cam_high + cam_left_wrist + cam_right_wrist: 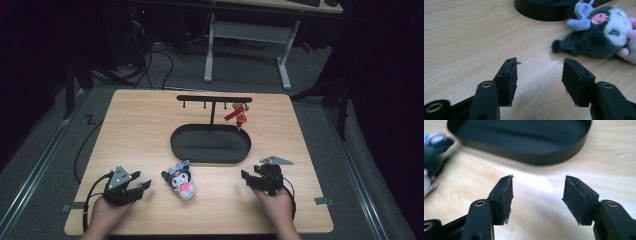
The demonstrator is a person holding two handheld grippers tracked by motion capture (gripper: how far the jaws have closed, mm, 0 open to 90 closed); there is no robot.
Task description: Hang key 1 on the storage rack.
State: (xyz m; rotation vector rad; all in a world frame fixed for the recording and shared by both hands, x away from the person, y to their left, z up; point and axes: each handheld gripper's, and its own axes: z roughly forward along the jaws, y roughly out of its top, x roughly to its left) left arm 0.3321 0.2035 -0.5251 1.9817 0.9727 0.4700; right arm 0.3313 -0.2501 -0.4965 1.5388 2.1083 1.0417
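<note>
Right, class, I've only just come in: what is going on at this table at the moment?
A person sits at a wooden table with a gripper in each hand. The left gripper and the right gripper both rest on the table, open and empty. Between them lies a small plush keychain toy, untouched. Behind it stands a black oval tray with a hook rack, where a red charm already hangs. The plush toy looks likely to be picked up next.
</note>
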